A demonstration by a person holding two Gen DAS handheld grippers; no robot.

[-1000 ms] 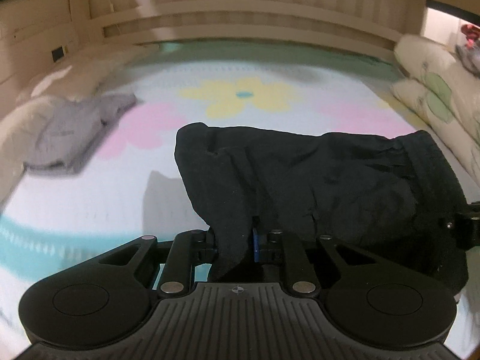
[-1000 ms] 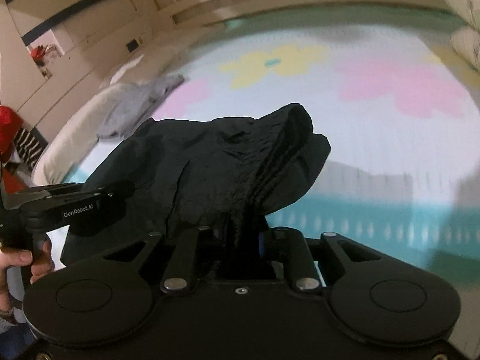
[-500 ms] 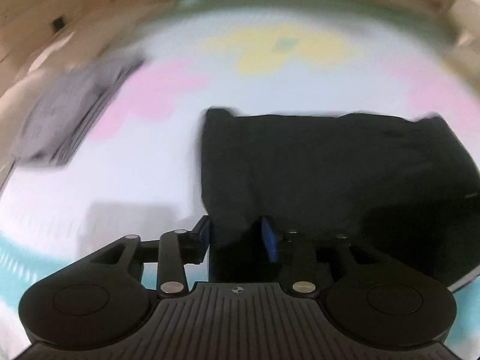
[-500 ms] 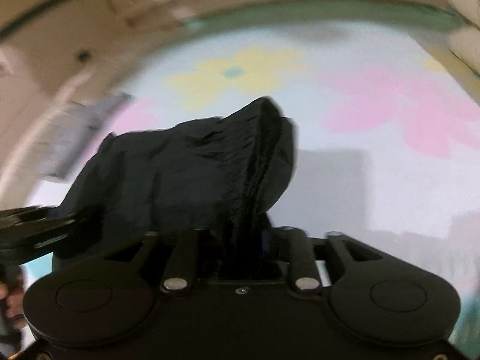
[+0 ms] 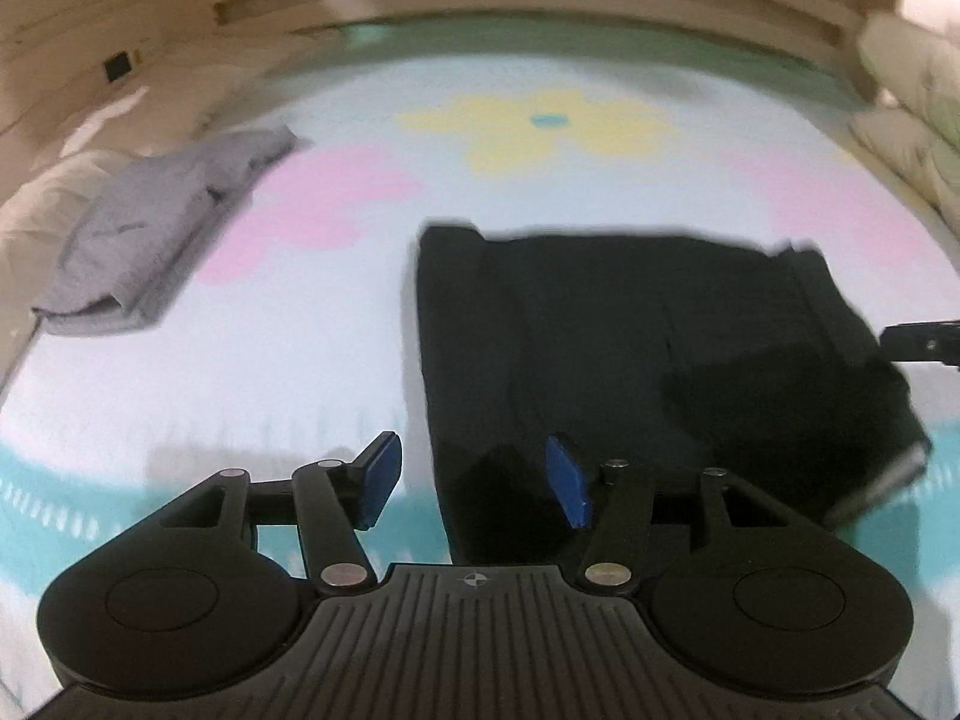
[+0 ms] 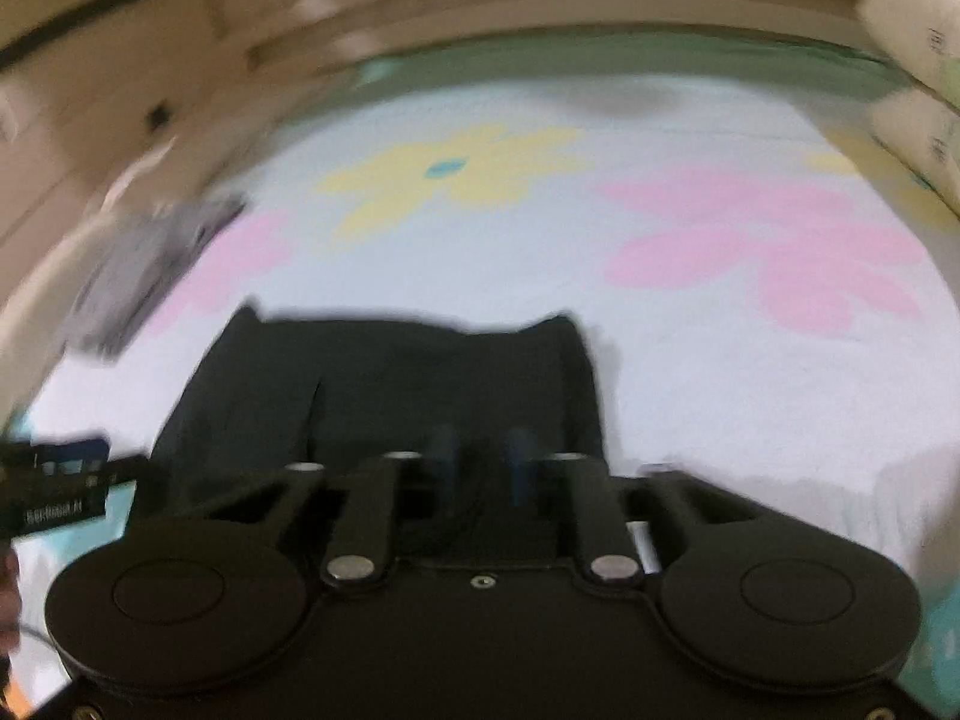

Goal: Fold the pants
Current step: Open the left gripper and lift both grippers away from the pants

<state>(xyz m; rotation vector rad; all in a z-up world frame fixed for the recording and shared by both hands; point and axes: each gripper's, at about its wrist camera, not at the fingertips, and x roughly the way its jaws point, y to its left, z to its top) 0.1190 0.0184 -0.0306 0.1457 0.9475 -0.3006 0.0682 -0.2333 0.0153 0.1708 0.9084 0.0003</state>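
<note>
Left wrist view: the black pants (image 5: 630, 348) are lying folded in a flat, squarish packet on the flowered bed sheet (image 5: 270, 372), from centre out toward 3 o'clock. The left claw (image 5: 474, 483) is being opened; its blue pads (image 5: 378, 474) are standing spread, the packet's near-left corner lying between them but not being pressed. A grey garment (image 5: 162, 234) is resting apart at 10 o'clock. The tip of the other tool is showing at 3 o'clock, at the packet's right edge.

Right wrist view (blurred): the pants (image 6: 384, 390) are sitting at centre, running to 6 o'clock under the right claw (image 6: 480, 462). Its jaws are being closed, narrowly apart, with dark cloth between them; whether cloth is being pinched cannot be told.

Progress, as judged: the folding is looking nearly done, the packet laid down. Release by both claws, and perhaps a final smoothing, is remaining.
</note>
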